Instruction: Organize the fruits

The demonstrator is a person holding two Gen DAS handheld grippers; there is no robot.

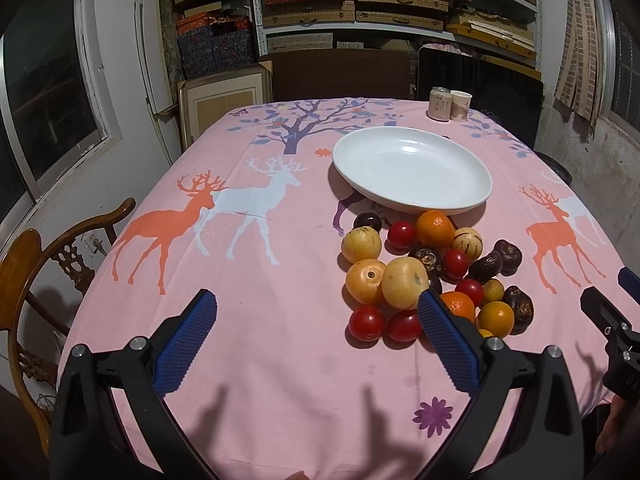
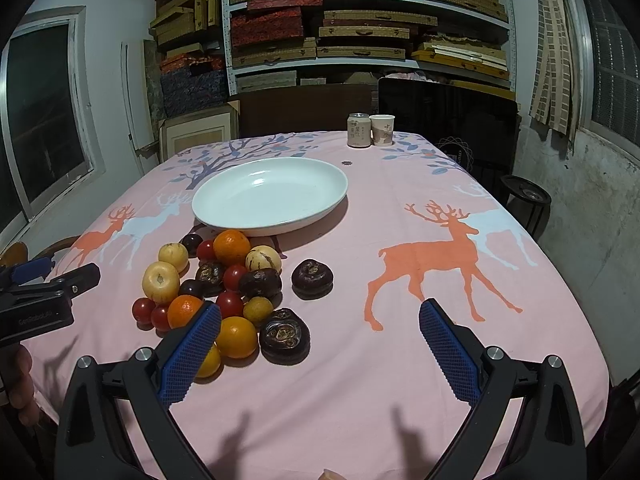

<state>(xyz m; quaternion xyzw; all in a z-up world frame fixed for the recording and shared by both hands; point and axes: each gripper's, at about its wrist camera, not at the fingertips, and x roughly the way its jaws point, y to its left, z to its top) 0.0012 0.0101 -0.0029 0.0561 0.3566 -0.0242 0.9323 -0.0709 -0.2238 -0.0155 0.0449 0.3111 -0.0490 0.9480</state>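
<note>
Both grippers wait, jaws wide apart and empty, before the first pick.
Left wrist view: the left gripper hovers beside the fruit pile on the table, the white plate empty. Right wrist view: the right gripper faces a dark fruit; next likely means closing on one piece.

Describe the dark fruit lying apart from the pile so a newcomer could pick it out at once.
Start at the white plate on the pink deer tablecloth, then drop to the fruit pile in front of it. To the pile's right, toward the orange deer, lies one dark wrinkled fruit. Alone among the dark fruits, it touches no other fruit.
</note>
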